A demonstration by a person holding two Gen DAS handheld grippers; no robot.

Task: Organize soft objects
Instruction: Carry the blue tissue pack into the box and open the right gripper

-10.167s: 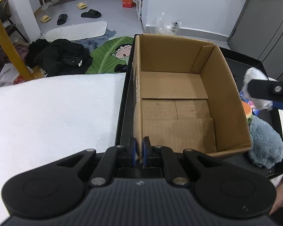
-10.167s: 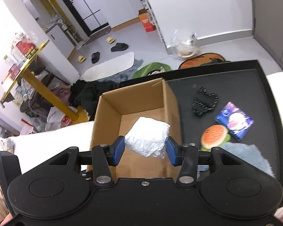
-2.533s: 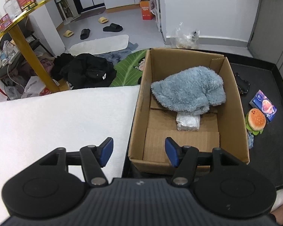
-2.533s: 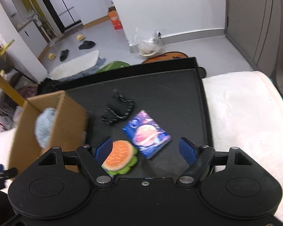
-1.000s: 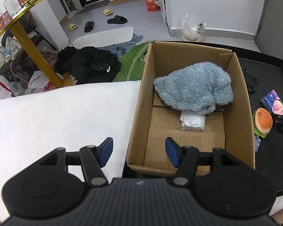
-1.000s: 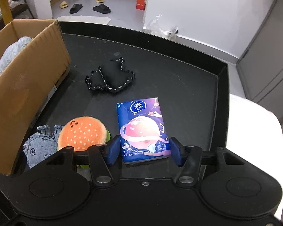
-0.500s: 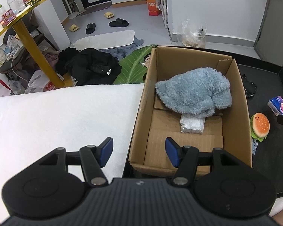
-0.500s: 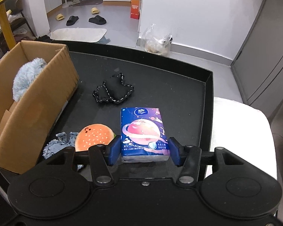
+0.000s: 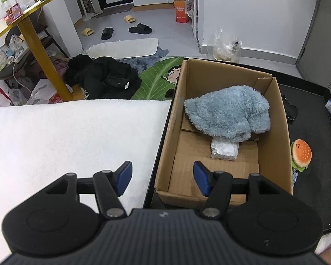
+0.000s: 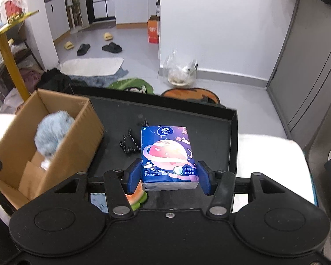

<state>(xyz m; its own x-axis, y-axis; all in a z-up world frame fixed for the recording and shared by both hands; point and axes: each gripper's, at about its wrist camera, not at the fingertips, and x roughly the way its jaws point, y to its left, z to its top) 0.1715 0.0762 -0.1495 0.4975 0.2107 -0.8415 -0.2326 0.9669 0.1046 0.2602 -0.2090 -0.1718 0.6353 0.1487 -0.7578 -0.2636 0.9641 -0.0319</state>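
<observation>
White walls [image 10: 220,33] filled the upper centre of both views; a grey floor [image 9: 165,31] ran toward the top, with slippers [image 9: 140,28], a white mat [image 9: 123,47] and an orange box [image 9: 181,12] on it; a green leaf rug [image 9: 156,79] and dark clothes [image 9: 103,77] lay mid-left; a gold table [image 9: 33,42] stood upper left; grey cabinet doors [image 10: 309,66] lined the right edge; a clear bag [image 10: 182,72] sat by the wall.

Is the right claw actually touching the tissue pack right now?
Touching. In the right wrist view the right claw has both blue pads pressed against the sides of the tissue pack, which hangs clear above the black tray.
</observation>
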